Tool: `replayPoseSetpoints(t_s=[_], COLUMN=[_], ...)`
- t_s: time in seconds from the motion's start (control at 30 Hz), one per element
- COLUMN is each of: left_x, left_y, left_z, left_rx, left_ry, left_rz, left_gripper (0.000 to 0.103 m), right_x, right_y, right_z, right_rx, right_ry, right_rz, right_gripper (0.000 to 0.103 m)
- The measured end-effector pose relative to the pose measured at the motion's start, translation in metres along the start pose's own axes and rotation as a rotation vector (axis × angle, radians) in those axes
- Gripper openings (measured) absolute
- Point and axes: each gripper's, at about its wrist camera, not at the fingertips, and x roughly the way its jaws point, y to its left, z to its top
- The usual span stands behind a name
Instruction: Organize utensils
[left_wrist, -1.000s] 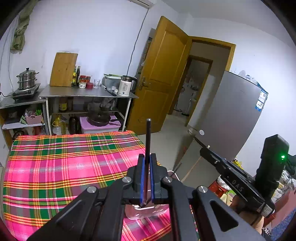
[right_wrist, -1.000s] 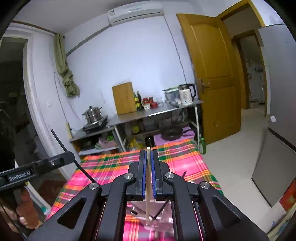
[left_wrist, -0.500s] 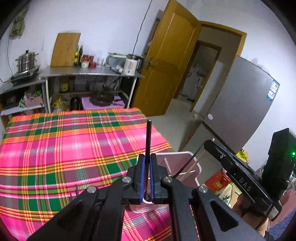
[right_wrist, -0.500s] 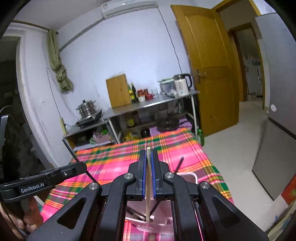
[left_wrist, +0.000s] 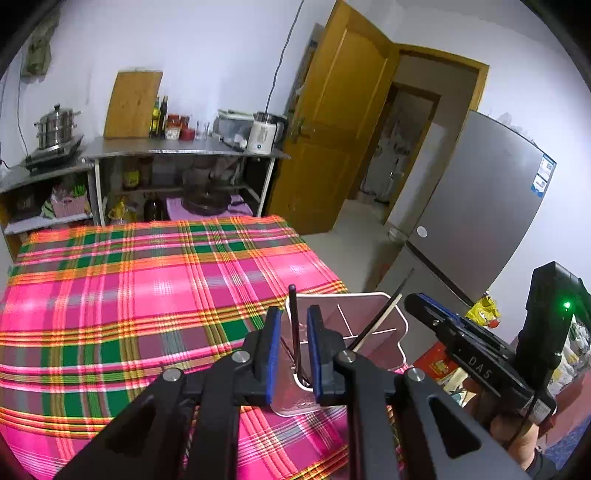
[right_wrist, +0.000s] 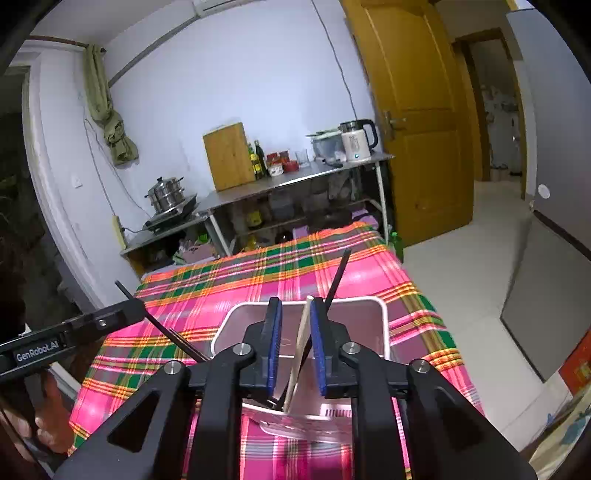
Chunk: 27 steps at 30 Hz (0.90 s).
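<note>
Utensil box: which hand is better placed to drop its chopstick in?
Probably the right. The right gripper, jaws opening, sits over the middle of the box with the wooden chopstick loose inside. The left gripper, also opening, has its black chopstick at the near corner.

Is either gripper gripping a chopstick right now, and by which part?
Neither. Both jaws are opening: black chopstick stands loose in left gripper, wooden chopstick in right gripper.

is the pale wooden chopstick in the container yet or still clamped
In, and let go. The pale wooden chopstick leans with its lower end inside the white container, and the right tongs are opening, gaps on both sides.
</note>
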Motion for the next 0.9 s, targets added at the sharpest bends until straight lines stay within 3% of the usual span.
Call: replayPoseSetpoints(t_s=[0.17,0.33,0.9], left_x=[-0.032,-0.051,-0.053], left_y=[0.003,0.018,0.064], left_z=[-0.009,-0.035,-0.149], left_rx=[0.017,0.005,-0.108], left_ry=[-0.062,-0.071,0.068], left_rz=[0.021,0.059,0.168], left_gripper=[0.022,0.032,0.032], right_x=[-0.022,-0.038,-0.027], right_y=[0.006,0.016,0.046], right_z=[0.000,-0.016,-0.111], right_rx=[-0.007,-0.027,-0.071], right_ry=[-0.032,-0.028,0.193], right_rz=[0.004,0.032,0.135], right_gripper=[0.018,0.018,0.018])
